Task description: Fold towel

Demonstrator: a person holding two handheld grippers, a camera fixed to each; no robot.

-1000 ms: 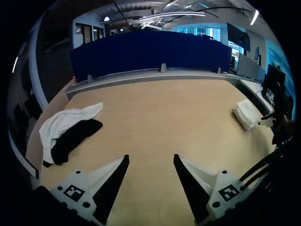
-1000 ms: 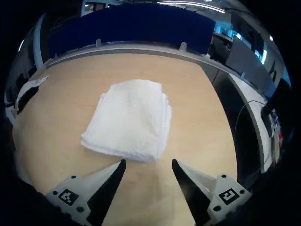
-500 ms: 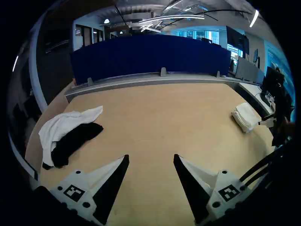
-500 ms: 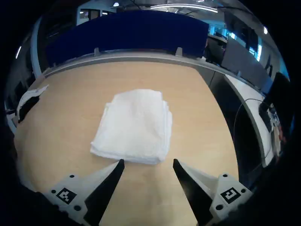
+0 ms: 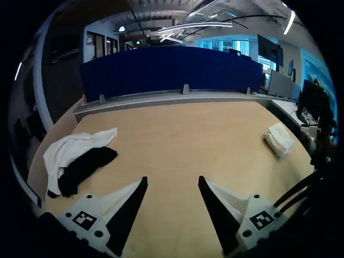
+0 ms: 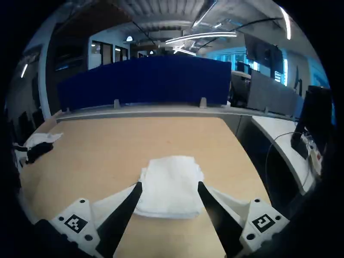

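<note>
A folded white towel (image 6: 172, 191) lies on the wooden table (image 6: 107, 146) near its right edge. In the right gripper view it appears low down, framed by the open fingers of my right gripper (image 6: 168, 184); I cannot tell whether they touch it. The left gripper view shows the same folded towel (image 5: 279, 138) far off to the right. My left gripper (image 5: 172, 178) hangs open over bare table (image 5: 180, 133) with nothing between its fingers. A crumpled white towel (image 5: 73, 144) lies at the table's left end with a black cloth (image 5: 84, 165) on it.
A blue divider panel (image 5: 172, 69) runs along the table's far edge. The crumpled pile (image 6: 38, 144) sits at the far left in the right gripper view. Right of the table are a gap, another desk (image 6: 279, 133) and a dark monitor (image 6: 316, 116).
The right gripper view has tilted up and drawn back, so the folded towel dropped in view to sit between the fingers. The left gripper view shifted slightly. Both grippers stayed open.
</note>
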